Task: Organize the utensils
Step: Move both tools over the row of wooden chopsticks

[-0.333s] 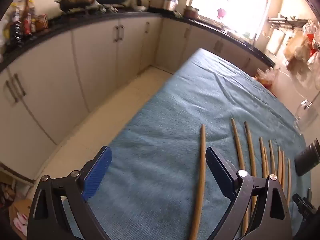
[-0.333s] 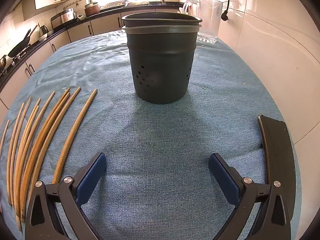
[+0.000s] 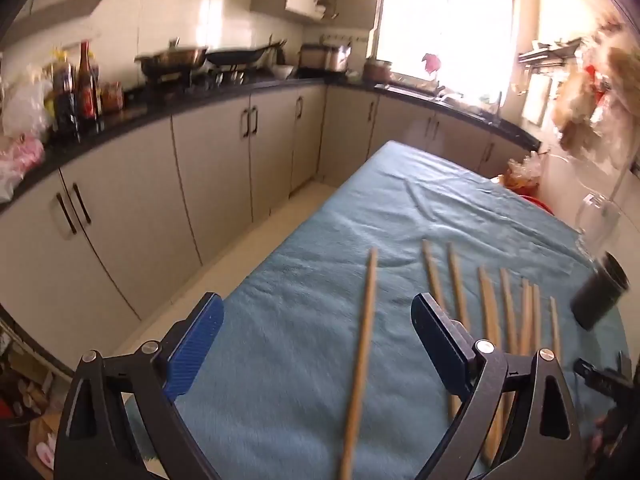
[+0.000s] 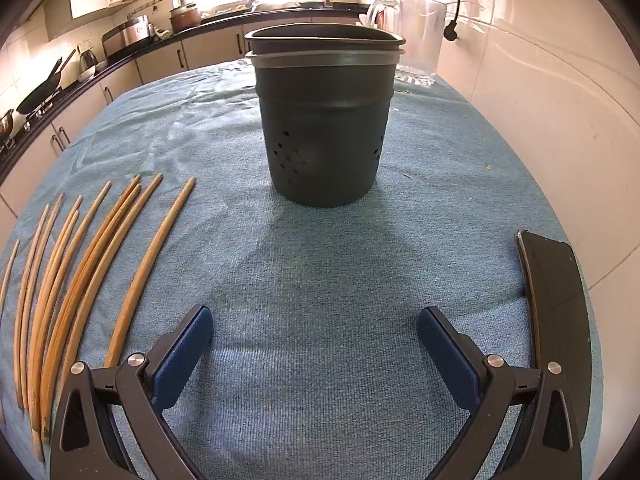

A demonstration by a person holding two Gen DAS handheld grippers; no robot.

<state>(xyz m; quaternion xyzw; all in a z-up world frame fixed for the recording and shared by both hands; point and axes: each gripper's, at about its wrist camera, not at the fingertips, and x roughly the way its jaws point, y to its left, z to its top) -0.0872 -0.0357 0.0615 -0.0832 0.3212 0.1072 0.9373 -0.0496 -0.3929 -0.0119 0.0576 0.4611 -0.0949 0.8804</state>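
Right now my left gripper has its blue-padded jaws spread wide and holds nothing; one long, pale wooden chopstick lies on the cloth between them, touching neither pad, its near end running out of the bottom of the left wrist view. Just beyond my right-hand finger on that side, the other wooden chopsticks lie side by side in a loose row, some touching one another, all pointing away from me. My right gripper is likewise wide open and empty, over a bare patch of the blue-green terry tablecloth. To its left the same row of wooden chopsticks fans out on the cloth, well apart from the pads. To its right a flat black phone-like slab lies near the table's edge by the tiled wall. Farther ahead, straight between my right jaws, stands the dark grey perforated plastic utensil holder, upright, with a paler rim band below its lip; I cannot see inside it. Behind it is a clear plastic jug at the far end of the table. Beyond the table, cream kitchen cabinets run under a black countertop, with pans on the stove and a bright window.
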